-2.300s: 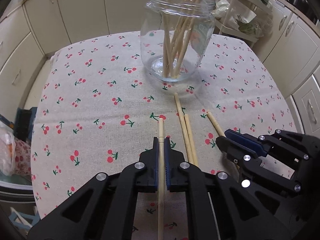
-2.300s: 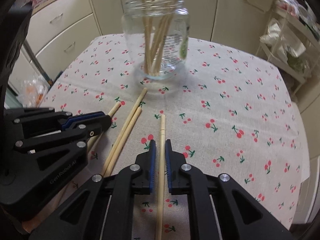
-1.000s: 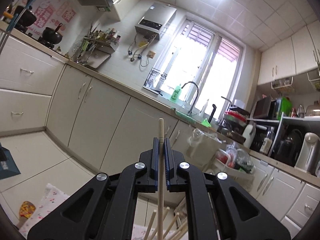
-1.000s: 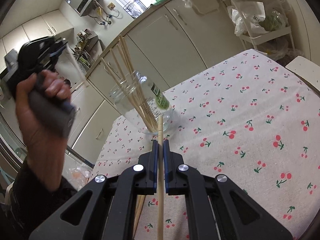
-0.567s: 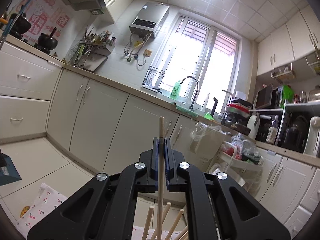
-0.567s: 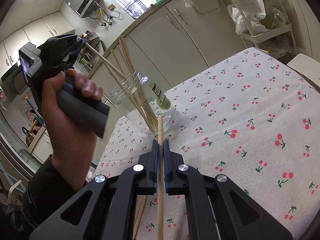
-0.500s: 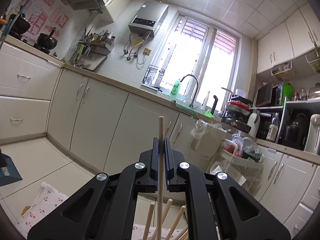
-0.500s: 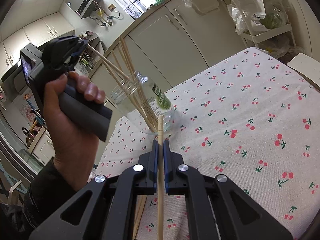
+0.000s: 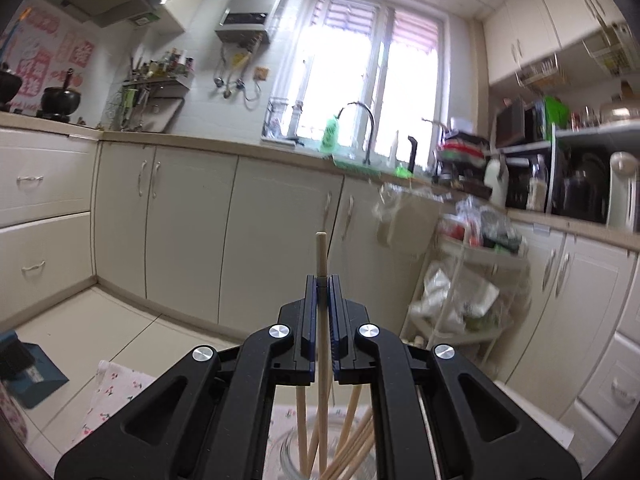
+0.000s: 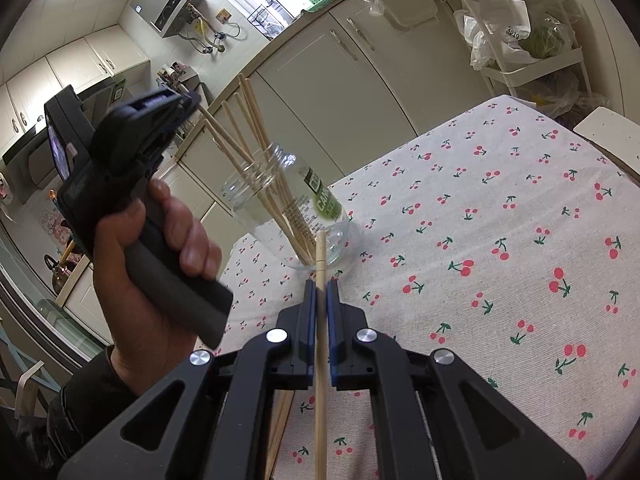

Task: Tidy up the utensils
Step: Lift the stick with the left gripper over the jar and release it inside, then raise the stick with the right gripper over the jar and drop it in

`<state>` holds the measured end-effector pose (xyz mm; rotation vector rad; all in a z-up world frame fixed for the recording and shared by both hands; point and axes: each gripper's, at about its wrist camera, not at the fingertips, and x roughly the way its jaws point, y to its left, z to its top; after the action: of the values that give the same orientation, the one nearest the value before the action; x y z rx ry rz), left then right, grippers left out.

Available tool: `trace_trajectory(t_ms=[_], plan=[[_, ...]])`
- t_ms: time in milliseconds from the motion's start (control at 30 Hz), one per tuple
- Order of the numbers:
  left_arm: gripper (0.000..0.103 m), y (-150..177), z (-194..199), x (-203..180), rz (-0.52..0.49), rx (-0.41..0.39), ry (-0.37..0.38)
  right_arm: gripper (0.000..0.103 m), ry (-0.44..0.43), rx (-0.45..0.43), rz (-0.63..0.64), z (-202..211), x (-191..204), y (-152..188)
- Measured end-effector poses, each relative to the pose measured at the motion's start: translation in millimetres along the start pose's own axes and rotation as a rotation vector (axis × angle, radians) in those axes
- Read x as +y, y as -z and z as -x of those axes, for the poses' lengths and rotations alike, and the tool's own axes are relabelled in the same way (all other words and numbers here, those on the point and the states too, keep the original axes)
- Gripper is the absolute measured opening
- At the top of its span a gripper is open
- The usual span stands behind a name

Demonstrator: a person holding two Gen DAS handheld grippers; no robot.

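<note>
Holding a pale wooden chopstick (image 9: 321,344) clamped between its black jaws, your left gripper (image 9: 321,280) sits above the clear glass jar (image 10: 286,216), the stick's long axis running down into the jar mouth; that hand is nearer, so loosening the grip should drop the stick in. Your right gripper (image 10: 319,286) is likewise closed on a second wooden chopstick (image 10: 320,360), its tip aimed at the jar base, well short of the rim. The jar stands on the cherry-print tabletop (image 10: 500,240) near its far left corner, holding roughly five sticks. At least two more lie loose by the near edge.
</note>
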<state>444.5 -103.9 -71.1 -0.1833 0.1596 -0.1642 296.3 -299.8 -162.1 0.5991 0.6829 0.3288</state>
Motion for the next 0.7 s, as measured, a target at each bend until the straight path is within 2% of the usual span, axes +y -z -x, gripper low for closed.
trace_trajectory(t_ms=[200, 333, 467, 700], plan=[[0.006, 16, 0, -8, -0.070, 0.099, 0.011, 0.006, 0.004, -0.003, 0.001, 1, 0, 0], [0.012, 21, 7, -9, -0.084, 0.134, 0.009, 0.006, 0.007, -0.003, 0.001, 2, 0, 1], [0.033, 22, 15, -8, -0.089, 0.151, -0.006, 0.006, 0.011, -0.005, 0.002, 2, 0, 1], [0.065, 21, 35, 2, -0.103, 0.212, -0.097, 0.006, 0.020, -0.009, -0.002, 4, 1, 1]])
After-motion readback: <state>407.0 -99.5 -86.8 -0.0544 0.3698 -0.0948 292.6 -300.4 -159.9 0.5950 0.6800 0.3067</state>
